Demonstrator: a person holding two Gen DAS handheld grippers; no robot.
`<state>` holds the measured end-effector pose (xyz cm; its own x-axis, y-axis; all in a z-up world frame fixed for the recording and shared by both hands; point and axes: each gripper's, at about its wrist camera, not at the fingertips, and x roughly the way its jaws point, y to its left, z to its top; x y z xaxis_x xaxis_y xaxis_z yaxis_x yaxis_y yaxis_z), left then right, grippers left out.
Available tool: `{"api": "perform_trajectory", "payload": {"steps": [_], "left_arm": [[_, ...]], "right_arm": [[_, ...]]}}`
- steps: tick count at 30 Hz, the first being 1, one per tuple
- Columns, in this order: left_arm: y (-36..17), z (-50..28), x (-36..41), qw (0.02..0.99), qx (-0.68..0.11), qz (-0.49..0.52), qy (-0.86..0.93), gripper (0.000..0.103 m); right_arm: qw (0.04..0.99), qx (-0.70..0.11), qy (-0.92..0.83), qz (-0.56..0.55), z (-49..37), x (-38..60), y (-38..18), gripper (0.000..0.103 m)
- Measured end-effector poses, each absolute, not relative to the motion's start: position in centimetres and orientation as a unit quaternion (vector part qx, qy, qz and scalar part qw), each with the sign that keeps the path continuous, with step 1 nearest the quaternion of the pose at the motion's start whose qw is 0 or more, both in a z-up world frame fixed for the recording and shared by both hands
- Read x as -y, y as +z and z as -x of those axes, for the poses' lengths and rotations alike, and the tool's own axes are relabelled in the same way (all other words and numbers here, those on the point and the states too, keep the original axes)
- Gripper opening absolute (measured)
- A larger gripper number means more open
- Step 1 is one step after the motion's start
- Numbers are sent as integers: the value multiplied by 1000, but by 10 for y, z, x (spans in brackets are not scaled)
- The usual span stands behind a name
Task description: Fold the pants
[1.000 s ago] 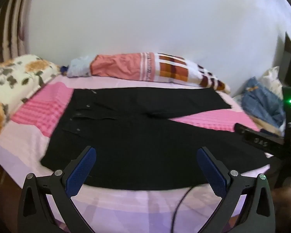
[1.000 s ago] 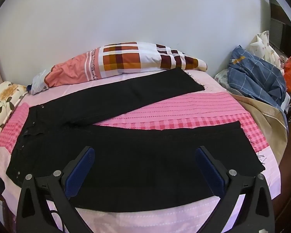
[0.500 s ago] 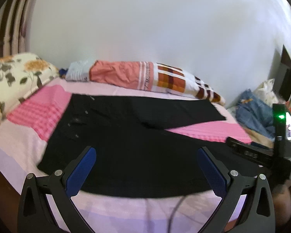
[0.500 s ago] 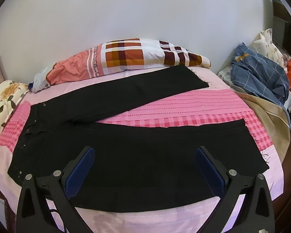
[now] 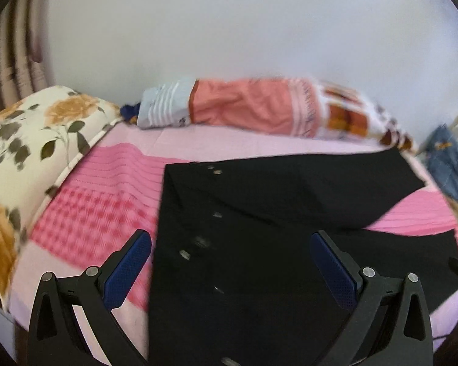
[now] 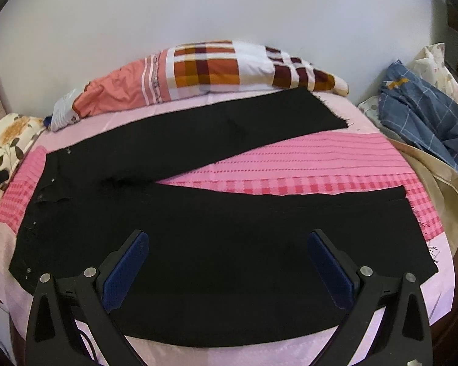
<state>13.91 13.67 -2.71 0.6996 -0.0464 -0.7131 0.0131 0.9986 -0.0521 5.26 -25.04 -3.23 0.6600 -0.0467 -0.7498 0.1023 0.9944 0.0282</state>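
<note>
Lying: pants (image 6: 216, 244) flat on bed (image 6: 259, 347), long axis along its near edge.
Waistband: nearer left hand-held gripper (image 5: 229, 268), released.
Hems: nearer right hand-held gripper (image 6: 226, 262), released.

Left claw (image 5: 230, 251) and right claw (image 6: 229, 251) both gape wide.

Both wrist views look low across the bed (image 6: 259, 167) toward the wall, sharing the black pants (image 5: 259, 244).

Pants (image 6: 216, 238) lie on bedspread (image 6: 305, 164), pillow (image 6: 216, 70) behind.
</note>
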Motion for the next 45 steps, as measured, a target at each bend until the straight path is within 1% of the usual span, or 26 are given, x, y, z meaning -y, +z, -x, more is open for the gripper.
{"api": "perform_trajectory", "payload": {"steps": [2, 7, 10, 11, 13, 17, 21, 22, 23, 24, 25, 27, 29, 30, 31, 35, 38, 39, 41, 43, 45], "left_arm": [[-39, -177, -161, 912, -408, 27, -24, 103], [-73, -259, -224, 888, -442, 104, -67, 102], [-93, -300, -248, 871, -461, 128, -107, 97], [-98, -309, -251, 869, -468, 124, -107, 94], [-108, -328, -258, 864, -478, 108, -110, 93], [-122, -351, -262, 856, -491, 95, -131, 92], [-138, -368, -247, 839, -517, 66, -156, 92], [-144, -370, -240, 829, -533, 63, -157, 84], [-146, -370, -234, 826, -541, 51, -148, 78], [-144, -368, -228, 832, -537, 34, -137, 68], [-142, -368, -223, 832, -538, 28, -130, 47], [-136, -361, -219, 839, -530, 27, -123, 37], [-127, -350, -213, 847, -517, 16, -121, 23], [-122, -344, -212, 852, -510, 16, -121, 22], [-115, -338, -212, 857, -501, 23, -122, 17], [-76, -303, -208, 883, -446, 52, -133, 16], [-47, -267, -195, 898, -410, 61, -146, 16], [-39, -255, -189, 901, -402, 62, -149, 16], [-26, -225, -181, 903, -388, 86, -162, 16], [-16, -194, -170, 905, -378, 98, -167, 16], [-12, -171, -163, 905, -373, 115, -167, 16]], "right_arm": [[908, -416, -41, -32, -59, 248, -37, 103], [897, -439, -44, -28, -79, 243, -49, 103], [892, -449, -47, -21, -87, 239, -56, 103], [890, -452, -48, -19, -89, 238, -58, 103], [886, -461, -51, -15, -94, 236, -62, 103], [881, -469, -54, -13, -102, 234, -66, 103], [877, -478, -53, -7, -109, 225, -69, 103], [876, -479, -52, -5, -111, 223, -70, 103], [875, -481, -51, -2, -112, 221, -70, 103], [875, -482, -51, -1, -113, 220, -71, 103], [875, -482, -50, -1, -114, 218, -71, 103], [875, -481, -49, -2, -115, 216, -70, 103], [876, -480, -49, 1, -117, 214, -68, 103], [877, -478, -49, 2, -118, 213, -67, 103], [879, -475, -47, 2, -119, 212, -64, 103], [890, -454, -26, -10, -131, 209, -48, 103], [899, -432, 37, -60, -150, 211, -28, 103], [897, -427, 71, -88, -158, 212, -22, 103], [872, -432, 148, -178, -183, 219, -14, 103], [818, -443, 217, -297, -216, 231, -19, 103], [787, -455, 228, -350, -242, 235, -27, 103]]}}
